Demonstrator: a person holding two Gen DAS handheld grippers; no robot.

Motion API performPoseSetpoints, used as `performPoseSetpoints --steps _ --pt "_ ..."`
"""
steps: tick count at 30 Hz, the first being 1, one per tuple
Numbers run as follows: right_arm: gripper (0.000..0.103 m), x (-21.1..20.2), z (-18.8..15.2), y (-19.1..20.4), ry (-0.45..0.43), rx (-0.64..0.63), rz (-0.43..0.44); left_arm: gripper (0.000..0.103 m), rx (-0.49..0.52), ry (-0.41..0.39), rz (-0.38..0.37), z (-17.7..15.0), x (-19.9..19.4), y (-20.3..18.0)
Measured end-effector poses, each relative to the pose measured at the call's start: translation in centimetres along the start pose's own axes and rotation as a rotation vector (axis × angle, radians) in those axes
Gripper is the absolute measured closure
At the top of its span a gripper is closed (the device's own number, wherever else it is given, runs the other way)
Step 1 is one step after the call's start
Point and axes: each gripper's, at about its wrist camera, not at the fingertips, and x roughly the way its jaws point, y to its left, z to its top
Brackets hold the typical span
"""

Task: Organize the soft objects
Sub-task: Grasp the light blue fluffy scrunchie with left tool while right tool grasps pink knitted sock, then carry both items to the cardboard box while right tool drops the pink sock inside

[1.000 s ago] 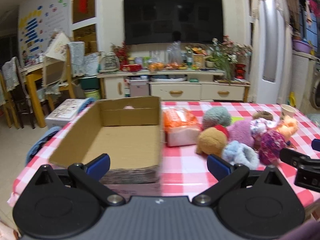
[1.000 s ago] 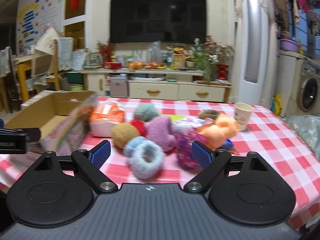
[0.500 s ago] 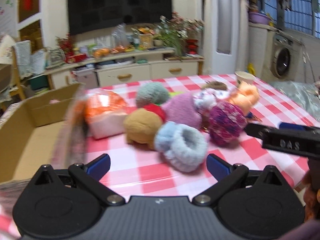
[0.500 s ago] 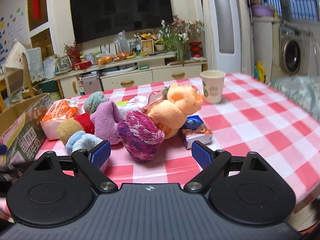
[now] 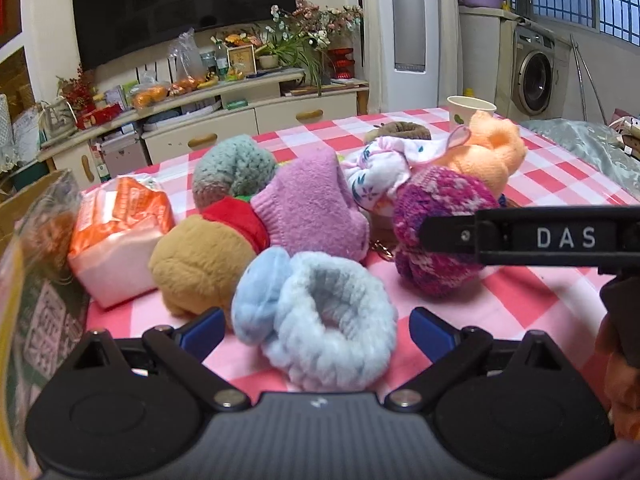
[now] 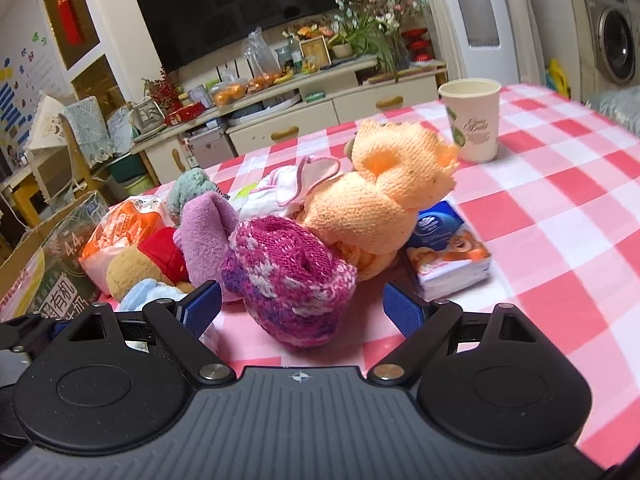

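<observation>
White capital letters "DAS" stand on the black bar of the right hand-held gripper (image 5: 532,236) that crosses the left wrist view. In the right wrist view, the printed side of the cardboard box (image 6: 48,276) at the left edge carries "4.4" and large white Chinese characters, among them "有机". The paper cup (image 6: 474,120) bears a small script print too fine to read.

Surface (image 6: 560,208): smooth, glossy checked cloth. Light blue cuff (image 5: 320,320): fluffy, matt fleece. Magenta hat (image 6: 288,280): coarse knitted wool. Orange hat (image 6: 384,200), at 1 o'clock of the magenta one: finer knit. Cup (image 6: 472,120): matt paper. Tissue pack (image 6: 448,256): shiny plastic film. Box (image 6: 48,264): cardboard under glossy tape.
</observation>
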Motion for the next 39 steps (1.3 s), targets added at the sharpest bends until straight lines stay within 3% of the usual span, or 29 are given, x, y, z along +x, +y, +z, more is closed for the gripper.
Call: performPoseSetpoints --steps 3,11,13,18,25,39 --pt "0.000 0.8 0.3 0.1 0.024 0.011 0.013 0.006 -0.007 0.007 -0.008 0.5 1.0 0.2" --pt "0.000 1.8 0.8 0.0 0.047 0.050 0.007 0.026 -0.050 0.089 -0.031 1.0 2.5 0.7" --pt "0.016 2.0 1.0 -0.1 0.048 0.065 0.014 0.035 -0.067 0.096 -0.041 1.0 2.5 1.0" --pt "0.027 2.0 0.7 0.8 0.034 0.046 0.002 0.051 -0.084 0.107 -0.053 1.1 2.0 1.5" --pt "0.045 0.9 0.2 1.6 0.003 0.002 -0.009 0.056 -0.121 0.080 -0.069 1.3 0.4 3.0" --pt "0.048 -0.6 0.6 3.4 -0.004 0.030 0.061 0.056 -0.178 -0.041 -0.104 2.3 -4.1 6.1"
